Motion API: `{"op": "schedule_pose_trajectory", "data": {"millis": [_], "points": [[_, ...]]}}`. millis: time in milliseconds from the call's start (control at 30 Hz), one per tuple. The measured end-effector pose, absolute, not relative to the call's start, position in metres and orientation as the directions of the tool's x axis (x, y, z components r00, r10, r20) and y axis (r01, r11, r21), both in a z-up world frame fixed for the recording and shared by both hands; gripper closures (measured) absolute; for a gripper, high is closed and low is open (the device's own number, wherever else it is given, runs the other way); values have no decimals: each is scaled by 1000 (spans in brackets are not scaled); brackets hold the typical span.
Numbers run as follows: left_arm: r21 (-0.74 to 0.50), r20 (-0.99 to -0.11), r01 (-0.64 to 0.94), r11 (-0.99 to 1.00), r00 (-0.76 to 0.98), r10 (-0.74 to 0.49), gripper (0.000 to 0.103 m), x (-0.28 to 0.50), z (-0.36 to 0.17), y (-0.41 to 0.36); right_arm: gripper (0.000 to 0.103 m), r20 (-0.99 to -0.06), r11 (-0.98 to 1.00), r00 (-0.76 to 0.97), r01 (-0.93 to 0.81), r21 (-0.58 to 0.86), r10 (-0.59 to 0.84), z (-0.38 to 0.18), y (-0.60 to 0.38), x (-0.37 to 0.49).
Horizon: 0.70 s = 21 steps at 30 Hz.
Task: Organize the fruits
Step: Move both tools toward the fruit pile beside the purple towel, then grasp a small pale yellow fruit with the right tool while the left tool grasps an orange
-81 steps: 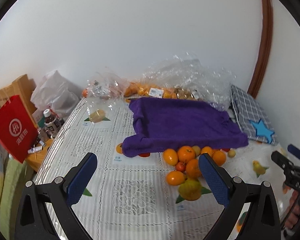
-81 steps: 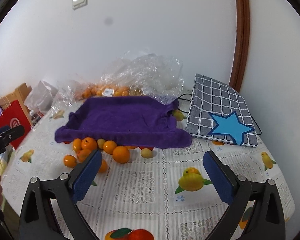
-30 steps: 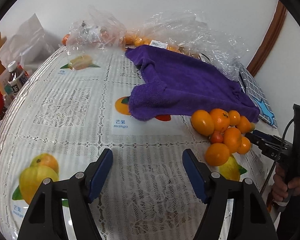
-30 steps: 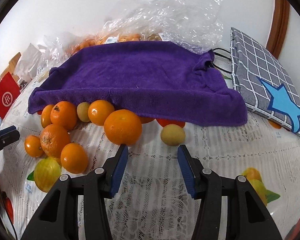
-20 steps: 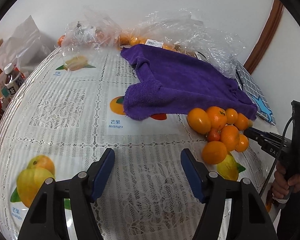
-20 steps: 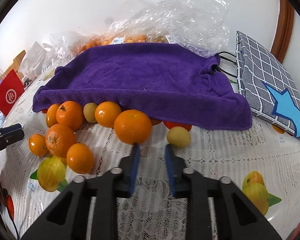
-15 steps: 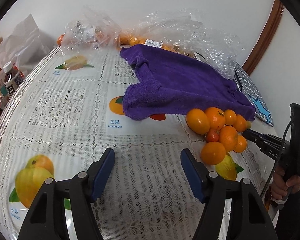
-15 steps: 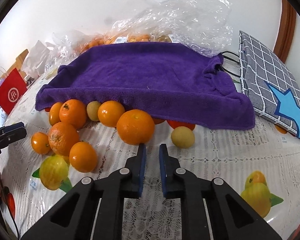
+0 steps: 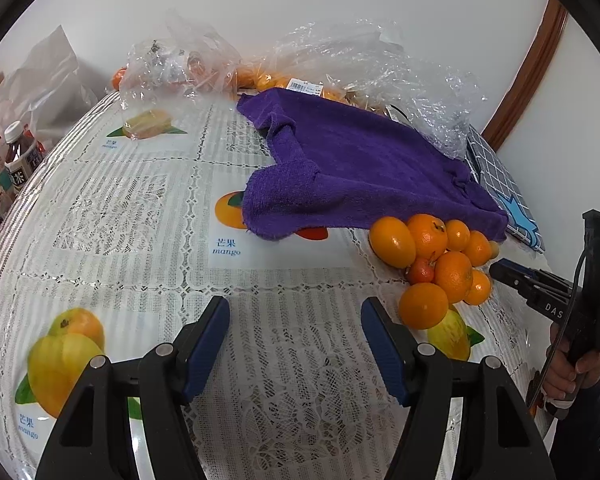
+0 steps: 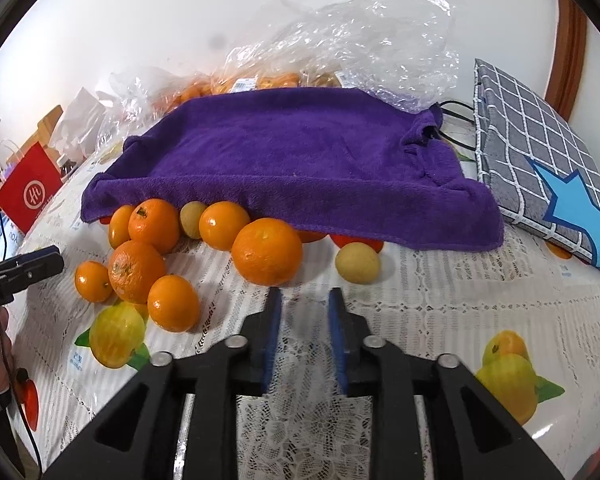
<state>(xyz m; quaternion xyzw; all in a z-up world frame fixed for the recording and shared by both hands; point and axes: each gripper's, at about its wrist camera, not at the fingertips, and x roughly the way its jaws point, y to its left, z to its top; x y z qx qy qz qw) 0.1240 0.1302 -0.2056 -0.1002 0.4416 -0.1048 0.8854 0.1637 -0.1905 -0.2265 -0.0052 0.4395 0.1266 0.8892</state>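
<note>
At the far left a red paper bag (image 10: 29,188) stands off the table edge, and the left gripper (image 9: 295,312) hovers over bare lace-patterned tablecloth (image 9: 139,220) with its blue pads spread wide, holding nothing. Moving right, a cluster of oranges (image 10: 139,252) lies on the cloth along the front hem of a purple towel (image 10: 291,152) — several touch one another, and a few are tucked partly under the hem. The largest orange (image 10: 267,251) sits just ahead of the right gripper (image 10: 304,300), whose jaws are narrowed to a slim gap with nothing between them. A small yellowish fruit (image 10: 357,262) lies just beside that orange, to its right. Crumpled clear plastic bags (image 10: 360,32) lie behind the towel, and a grey checked pouch with a blue star (image 10: 540,160) rests at the far right.
</note>
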Motion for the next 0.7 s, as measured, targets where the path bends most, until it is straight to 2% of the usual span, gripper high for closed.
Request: {"op": "schedule_pose_trajectory", "data": {"millis": [200, 267, 467, 700], "points": [[-274, -759, 101, 956, 588, -280, 37, 124, -206, 130, 69, -775, 966, 587, -232, 116, 234, -225, -194, 170], [-278, -758, 101, 955, 588, -282, 37, 123, -206, 130, 65, -773, 969, 596, -230, 95, 217, -225, -194, 173], [-282, -757, 102, 954, 588, -286, 37, 124, -206, 129, 65, -783, 978, 599, -198, 59, 168, -229, -206, 179], [-284, -752, 132, 950, 584, -306, 37, 125, -204, 120, 66, -800, 975, 573, -211, 68, 180, -236, -206, 199]]}}
